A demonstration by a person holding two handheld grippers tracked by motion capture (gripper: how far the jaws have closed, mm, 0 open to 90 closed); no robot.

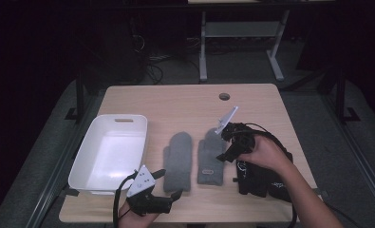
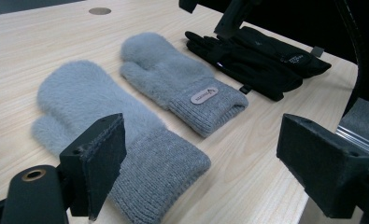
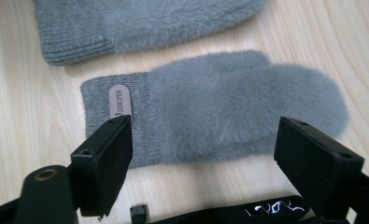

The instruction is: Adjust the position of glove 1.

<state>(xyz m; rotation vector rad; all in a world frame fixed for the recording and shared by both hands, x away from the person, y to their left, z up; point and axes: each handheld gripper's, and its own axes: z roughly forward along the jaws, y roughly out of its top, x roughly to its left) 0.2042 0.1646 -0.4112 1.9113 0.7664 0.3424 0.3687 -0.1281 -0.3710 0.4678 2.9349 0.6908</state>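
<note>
Two fluffy grey mittens lie side by side mid-table, the left mitten [image 1: 178, 161] [image 2: 74, 102] [image 3: 140, 23] and the right mitten [image 1: 210, 159] [image 2: 173, 79] [image 3: 229, 102], which carries a small label on its cuff. A pair of black gloves [image 1: 261, 178] [image 2: 252, 60] [image 3: 247, 212] lies just right of them. My left gripper [image 1: 171, 183] [image 2: 201, 172] is open at the table's front edge, by the left mitten's cuff. My right gripper [image 1: 223, 142] [image 3: 203, 163] is open, hovering over the black gloves and facing the right mitten; nothing is between its jaws.
A white plastic bin [image 1: 92, 128] stands empty at the table's left. A round cable hole [image 1: 224, 96] [image 2: 100, 10] sits near the far edge. Bare wood stretches behind the mittens. A desk frame and cables stand on the floor beyond.
</note>
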